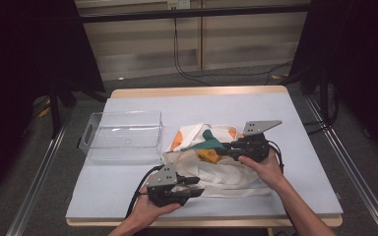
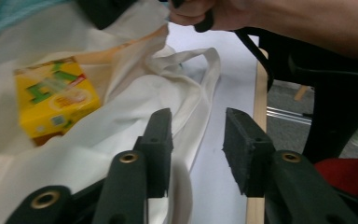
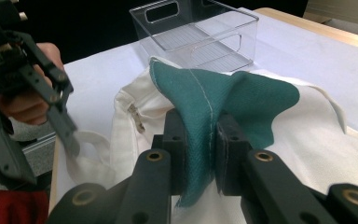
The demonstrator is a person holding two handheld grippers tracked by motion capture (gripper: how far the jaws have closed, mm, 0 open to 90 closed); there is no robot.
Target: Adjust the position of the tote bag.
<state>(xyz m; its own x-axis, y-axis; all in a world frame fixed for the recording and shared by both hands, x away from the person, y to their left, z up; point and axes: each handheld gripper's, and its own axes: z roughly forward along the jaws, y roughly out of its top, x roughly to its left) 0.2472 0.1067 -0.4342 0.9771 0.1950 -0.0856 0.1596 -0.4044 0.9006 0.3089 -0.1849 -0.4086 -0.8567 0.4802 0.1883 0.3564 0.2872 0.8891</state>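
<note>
A white cloth tote bag (image 1: 226, 174) lies slumped in the middle of the table, its mouth facing left. A yellow carton (image 1: 206, 155) (image 2: 56, 95) rests inside the mouth. My right gripper (image 1: 220, 147) (image 3: 200, 117) is shut on a green flap of the bag (image 1: 204, 140) (image 3: 223, 93) and holds it raised off the white cloth. My left gripper (image 1: 197, 187) (image 2: 198, 122) is at the bag's front edge, jaws open. A white handle strap (image 2: 200, 88) runs along the inner side of its left jaw, and the pads press on nothing.
A clear plastic bin (image 1: 123, 135) (image 3: 200, 32) stands empty left of the bag. The table's wooden edge (image 2: 260, 93) runs just beyond the left gripper, with a black frame (image 2: 326, 93) past it. Black curtains flank the table.
</note>
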